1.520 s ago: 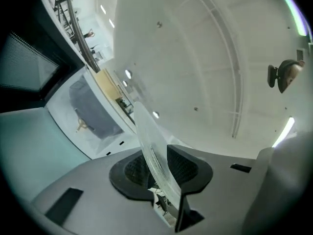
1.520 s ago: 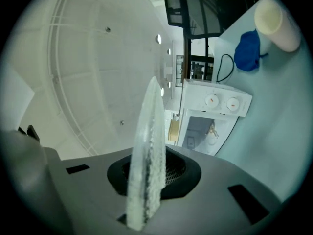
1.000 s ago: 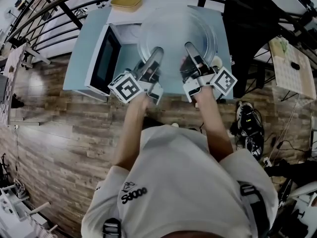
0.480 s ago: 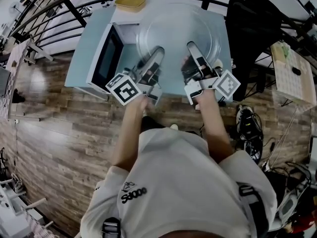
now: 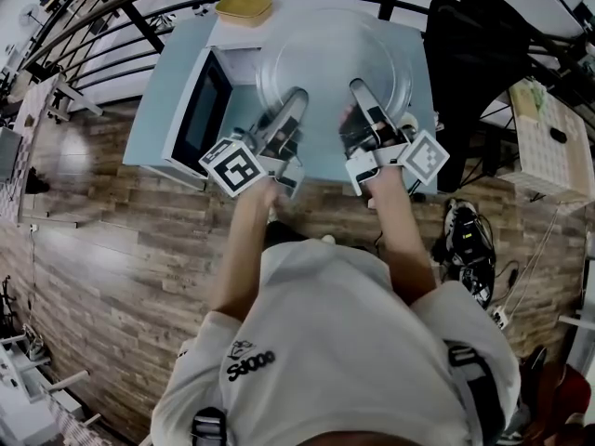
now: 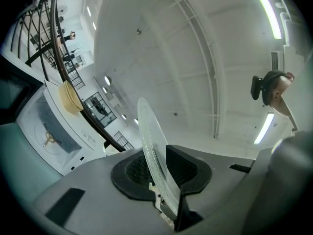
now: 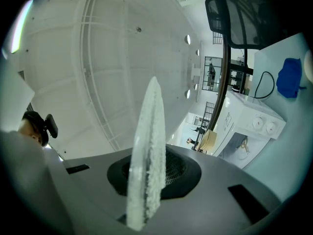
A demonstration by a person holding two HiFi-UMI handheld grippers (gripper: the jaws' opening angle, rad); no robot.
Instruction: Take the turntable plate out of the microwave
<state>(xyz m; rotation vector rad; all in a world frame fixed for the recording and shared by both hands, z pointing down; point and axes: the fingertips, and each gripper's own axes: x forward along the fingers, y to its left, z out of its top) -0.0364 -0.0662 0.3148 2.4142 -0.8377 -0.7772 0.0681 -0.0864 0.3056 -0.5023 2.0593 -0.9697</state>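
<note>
The clear glass turntable plate point(image 5: 335, 59) is out of the white microwave point(image 5: 200, 110) and hangs over the pale blue table point(image 5: 160, 82), held at its near rim by both grippers. My left gripper point(image 5: 296, 98) is shut on the rim's left part; the plate point(image 6: 150, 141) stands edge-on between its black pads point(image 6: 190, 173). My right gripper point(image 5: 358, 89) is shut on the rim's right part, where the plate point(image 7: 148, 155) also shows edge-on. The microwave's door stands open to the left, and its cavity point(image 6: 49, 133) shows the bare turntable hub.
A yellow lidded box point(image 5: 244, 6) lies on top of the microwave. A black chair point(image 5: 469, 54) stands right of the table, with a blue object point(image 7: 288, 77) on a white surface nearby. Black railings curve behind the table. Cables lie on the wooden floor point(image 5: 469, 240).
</note>
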